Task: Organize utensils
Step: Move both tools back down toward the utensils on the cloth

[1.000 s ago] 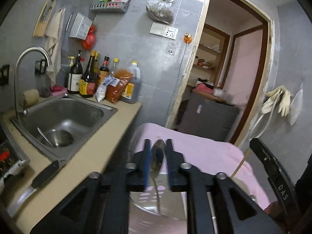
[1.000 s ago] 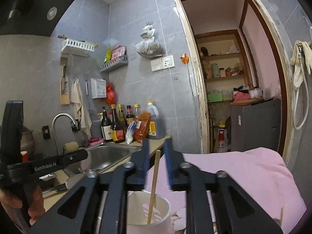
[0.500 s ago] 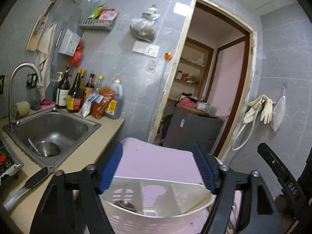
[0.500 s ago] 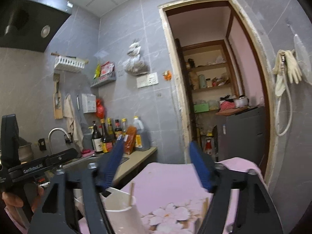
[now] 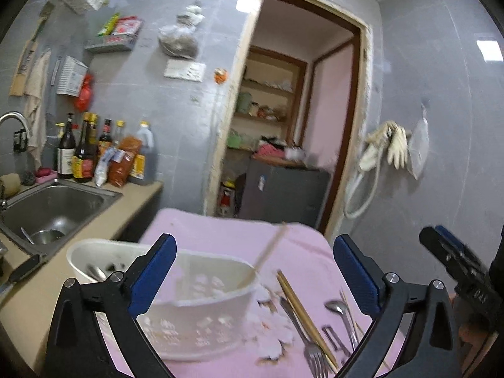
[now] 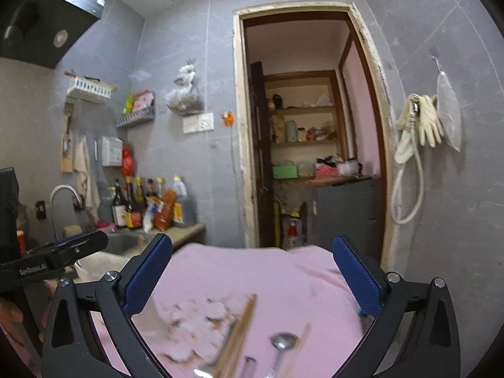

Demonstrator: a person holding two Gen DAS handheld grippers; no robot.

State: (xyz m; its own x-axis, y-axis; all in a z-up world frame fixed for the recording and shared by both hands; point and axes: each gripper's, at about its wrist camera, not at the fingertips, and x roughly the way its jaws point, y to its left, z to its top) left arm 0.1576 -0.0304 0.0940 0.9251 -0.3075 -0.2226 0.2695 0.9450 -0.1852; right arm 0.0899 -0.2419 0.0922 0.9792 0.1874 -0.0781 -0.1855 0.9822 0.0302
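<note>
Both grippers, left (image 5: 252,271) and right (image 6: 252,275), had just been spread wide, nothing held. Loose cutlery (image 5: 310,343) could be knocked off the cloth (image 5: 220,230); chopsticks (image 5: 302,312) roll easily.

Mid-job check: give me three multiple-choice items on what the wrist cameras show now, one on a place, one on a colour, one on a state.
1. Where does the white utensil basket stand?
A. In the sink
B. On the pink cloth by the counter
C. On the wall shelf

2. What colour are the pads of the left gripper?
A. Blue
B. Red
C. Green

3. How does the right gripper stand?
A. Shut on a chopstick
B. Shut on a spoon
C. Open, holding nothing

Answers: 1 B, the basket sits on the pink cloth beside the counter. 2 A, both pads are blue. 3 C, the jaws are spread wide, with the chopsticks and spoon lying loose below.
</note>
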